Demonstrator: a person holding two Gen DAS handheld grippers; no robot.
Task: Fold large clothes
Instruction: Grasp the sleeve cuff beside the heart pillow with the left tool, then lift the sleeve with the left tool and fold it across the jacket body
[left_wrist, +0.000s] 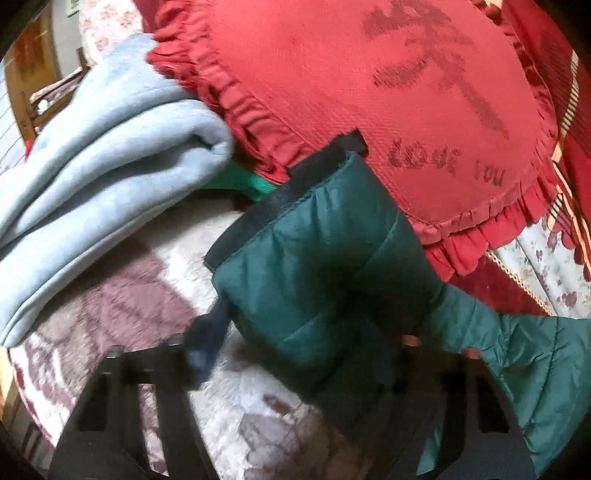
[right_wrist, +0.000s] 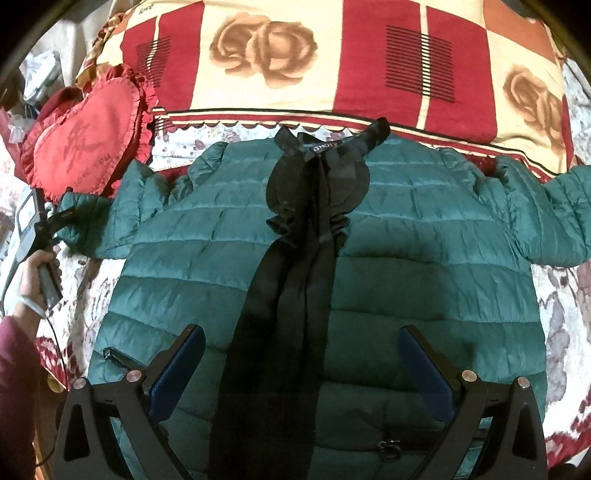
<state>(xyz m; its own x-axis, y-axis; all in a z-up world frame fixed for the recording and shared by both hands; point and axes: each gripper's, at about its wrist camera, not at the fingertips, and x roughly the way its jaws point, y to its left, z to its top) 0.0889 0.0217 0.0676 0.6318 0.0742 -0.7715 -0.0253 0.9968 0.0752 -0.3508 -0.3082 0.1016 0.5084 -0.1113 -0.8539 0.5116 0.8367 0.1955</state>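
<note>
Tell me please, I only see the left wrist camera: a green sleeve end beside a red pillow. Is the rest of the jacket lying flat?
Observer: Yes. The green jacket is spread flat on the bed, with a black strip running down its middle.
Operator: Where's its other sleeve?
Observer: The other sleeve stretches straight out to the opposite side.
Operator: What's the other gripper doing?
Observer: The right gripper hangs over the jacket's lower part, its fingers wide apart with nothing gripped.
Operator: What's past the collar?
Observer: A red and cream quilt with big roses printed on it.
</note>
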